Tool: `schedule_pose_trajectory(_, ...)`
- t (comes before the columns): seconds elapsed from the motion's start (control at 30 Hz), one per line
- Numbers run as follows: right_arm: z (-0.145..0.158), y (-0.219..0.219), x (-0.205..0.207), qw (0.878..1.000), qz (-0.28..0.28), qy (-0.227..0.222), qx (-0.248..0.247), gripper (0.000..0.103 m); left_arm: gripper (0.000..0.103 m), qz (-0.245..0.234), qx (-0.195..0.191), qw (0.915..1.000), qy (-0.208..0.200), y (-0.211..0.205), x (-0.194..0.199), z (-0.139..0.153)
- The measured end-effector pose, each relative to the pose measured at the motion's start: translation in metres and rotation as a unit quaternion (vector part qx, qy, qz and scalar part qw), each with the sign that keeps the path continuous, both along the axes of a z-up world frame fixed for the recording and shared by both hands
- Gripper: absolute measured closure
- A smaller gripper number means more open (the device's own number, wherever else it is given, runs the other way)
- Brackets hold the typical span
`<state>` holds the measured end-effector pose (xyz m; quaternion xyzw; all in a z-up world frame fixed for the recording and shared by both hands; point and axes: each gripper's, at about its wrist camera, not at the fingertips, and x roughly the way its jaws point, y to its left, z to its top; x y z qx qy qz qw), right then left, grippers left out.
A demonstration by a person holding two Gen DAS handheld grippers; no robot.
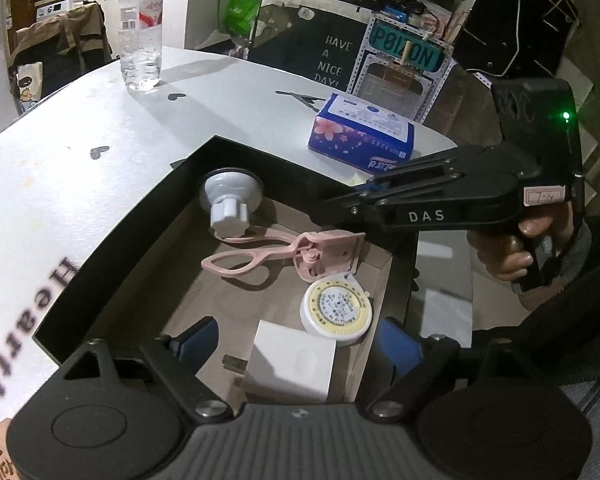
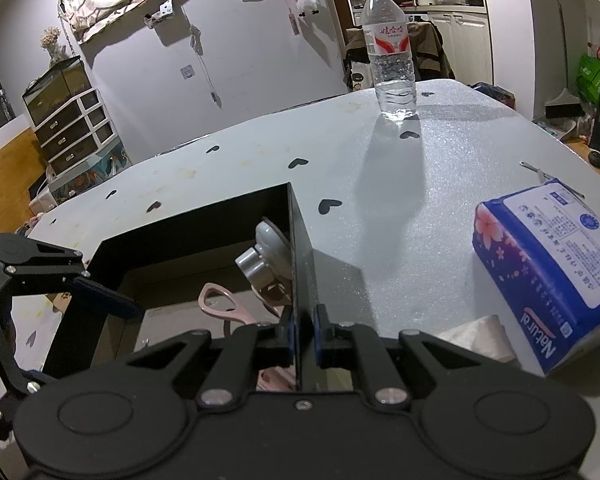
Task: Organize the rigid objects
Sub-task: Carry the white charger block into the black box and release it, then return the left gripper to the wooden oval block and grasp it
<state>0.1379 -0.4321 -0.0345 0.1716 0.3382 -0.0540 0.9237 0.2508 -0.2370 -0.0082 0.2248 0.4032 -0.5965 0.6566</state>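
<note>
Here, right claw [image 2: 302, 338] clamping thin black box wall [image 2: 300, 264], left claw [image 1: 296, 344] released over square white block [image 1: 290, 364]

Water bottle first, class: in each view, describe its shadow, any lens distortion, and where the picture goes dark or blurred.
Right wrist view: the water bottle casts a long, soft shadow toward the camera across the table, whose edge bows from fisheye distortion; corners darken. Left wrist view: the bottle leans, its shadow falling rightward; the printed lettering at the left edge is smeared, and the black box wall curves.
</note>
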Motion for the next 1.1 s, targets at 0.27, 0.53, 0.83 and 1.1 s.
schedule_pose_trajectory(0.27,0.000,0.000,0.000,1.000,0.000,0.000,0.000,0.093,0.002,0.009,-0.015,0.9998,-0.007,0.007,-0.004,0.013)
schedule_pose_trajectory(0.53,0.000,0.000,0.000,1.000,0.000,0.000,0.000,0.093,0.000,0.023,-0.024,0.9988,-0.037,0.020,-0.019,0.026)
schedule_pose_trajectory(0.83,0.000,0.000,0.000,1.000,0.000,0.000,0.000,0.093,0.000,0.084,-0.042,0.9921,-0.084,0.056,-0.036,0.036)
schedule_pose_trajectory(1.1,0.000,-0.001,0.000,1.000,0.001,-0.001,0.000,0.093,0.000,0.186,-0.053,0.9756,-0.103,0.095,-0.035,0.034)
